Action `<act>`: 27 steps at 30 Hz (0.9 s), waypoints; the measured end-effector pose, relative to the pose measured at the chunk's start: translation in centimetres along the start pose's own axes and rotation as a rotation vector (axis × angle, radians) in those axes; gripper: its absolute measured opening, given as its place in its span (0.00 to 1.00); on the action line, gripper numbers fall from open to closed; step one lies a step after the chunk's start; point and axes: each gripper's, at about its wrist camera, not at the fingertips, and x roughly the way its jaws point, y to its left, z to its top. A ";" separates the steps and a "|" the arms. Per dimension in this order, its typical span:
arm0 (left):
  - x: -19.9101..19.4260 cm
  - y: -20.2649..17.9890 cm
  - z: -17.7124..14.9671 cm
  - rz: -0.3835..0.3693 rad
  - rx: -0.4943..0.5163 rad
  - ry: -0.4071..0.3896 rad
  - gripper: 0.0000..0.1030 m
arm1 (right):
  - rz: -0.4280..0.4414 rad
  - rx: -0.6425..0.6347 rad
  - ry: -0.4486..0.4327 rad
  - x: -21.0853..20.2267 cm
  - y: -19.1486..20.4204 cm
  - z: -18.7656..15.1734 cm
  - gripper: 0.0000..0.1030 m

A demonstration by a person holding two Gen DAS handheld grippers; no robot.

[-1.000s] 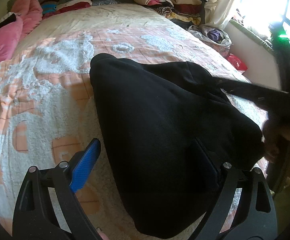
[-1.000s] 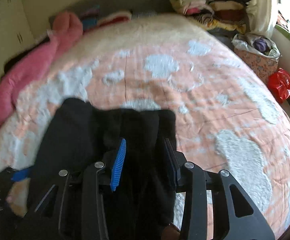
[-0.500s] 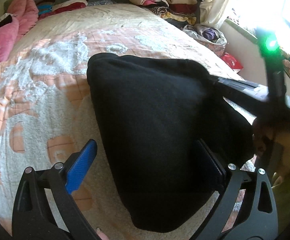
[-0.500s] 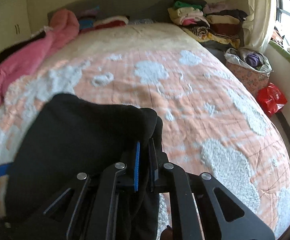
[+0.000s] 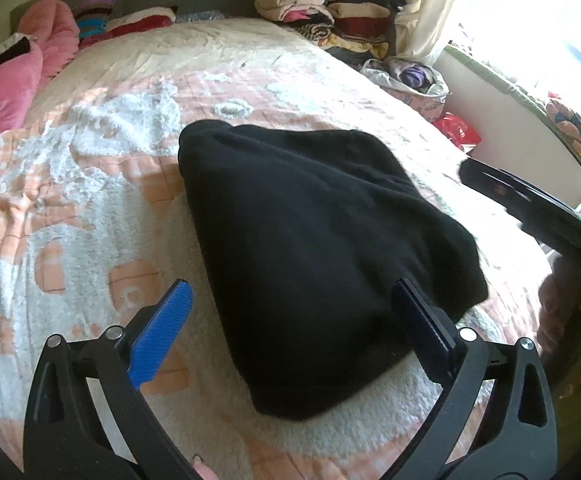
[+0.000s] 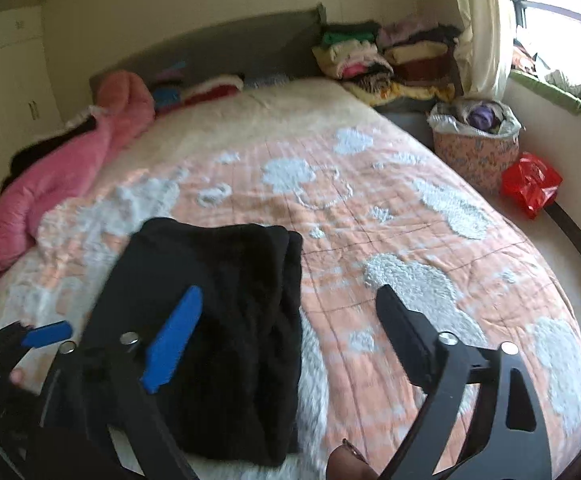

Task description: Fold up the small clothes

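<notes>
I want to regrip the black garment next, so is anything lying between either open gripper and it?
Nothing visible does. The black garment lies folded on the bedspread, directly ahead of the open left gripper and the open right gripper, with no object between.

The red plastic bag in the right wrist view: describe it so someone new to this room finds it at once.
Start at the bed with the peach and white quilt and go to its window side. On the floor there, by the wall under the window sill, a floral basket holds clothes. The red plastic bag sits just nearer the camera than the basket; it is the only shiny red thing there.
</notes>
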 end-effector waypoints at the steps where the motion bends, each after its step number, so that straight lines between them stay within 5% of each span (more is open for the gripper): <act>1: -0.3 -0.1 -0.1 0.000 0.003 -0.006 0.91 | -0.003 -0.003 -0.011 -0.7 0.1 -0.2 0.93; 9: -3.6 -0.1 -0.9 -0.001 -0.003 -0.077 0.91 | 0.009 -0.007 -0.124 -7.3 0.6 -2.4 0.96; 27: -9.4 1.6 -6.0 0.041 -0.003 -0.174 0.91 | -0.006 -0.001 -0.183 -13.6 3.3 -7.8 0.96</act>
